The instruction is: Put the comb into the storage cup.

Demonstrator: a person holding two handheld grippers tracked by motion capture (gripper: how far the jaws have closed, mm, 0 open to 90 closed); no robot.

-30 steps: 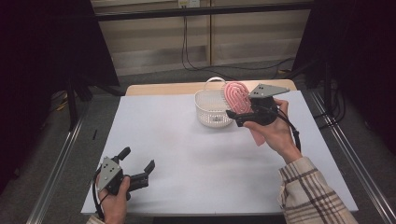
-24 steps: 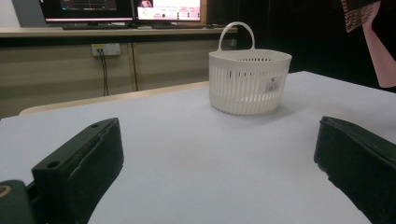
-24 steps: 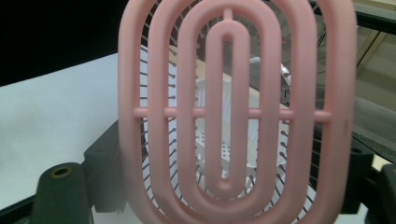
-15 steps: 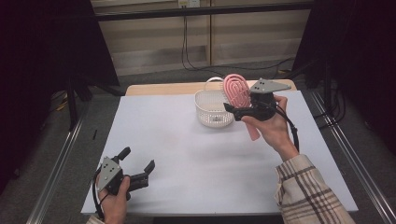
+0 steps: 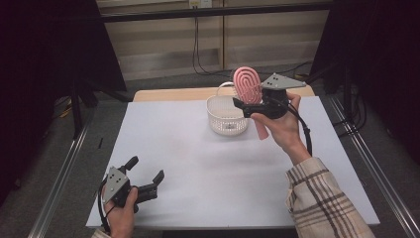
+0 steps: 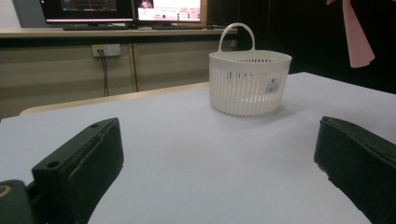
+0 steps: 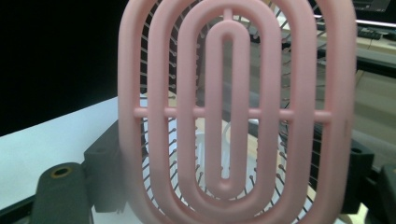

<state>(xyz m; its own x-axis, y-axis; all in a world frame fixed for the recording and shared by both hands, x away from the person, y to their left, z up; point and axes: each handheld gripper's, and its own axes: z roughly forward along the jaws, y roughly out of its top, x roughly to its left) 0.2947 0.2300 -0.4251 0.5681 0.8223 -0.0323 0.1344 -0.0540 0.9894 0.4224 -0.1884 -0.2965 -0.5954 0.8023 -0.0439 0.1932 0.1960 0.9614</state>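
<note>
Dark curtains and a wood-panelled wall ring the white tabletop (image 5: 198,163), whose middle and 9 o'clock side lie bare. At 12 o'clock, near the far edge, stands a white basket (image 5: 225,116). Just beside it at 3 o'clock the right gripper (image 5: 247,105) is clamped on a pink hairbrush (image 5: 246,84), held off the surface, long axis nearly upright, head up, handle down. At 7 o'clock the left gripper (image 5: 146,176) rests by the near edge, jaws apart.
</note>
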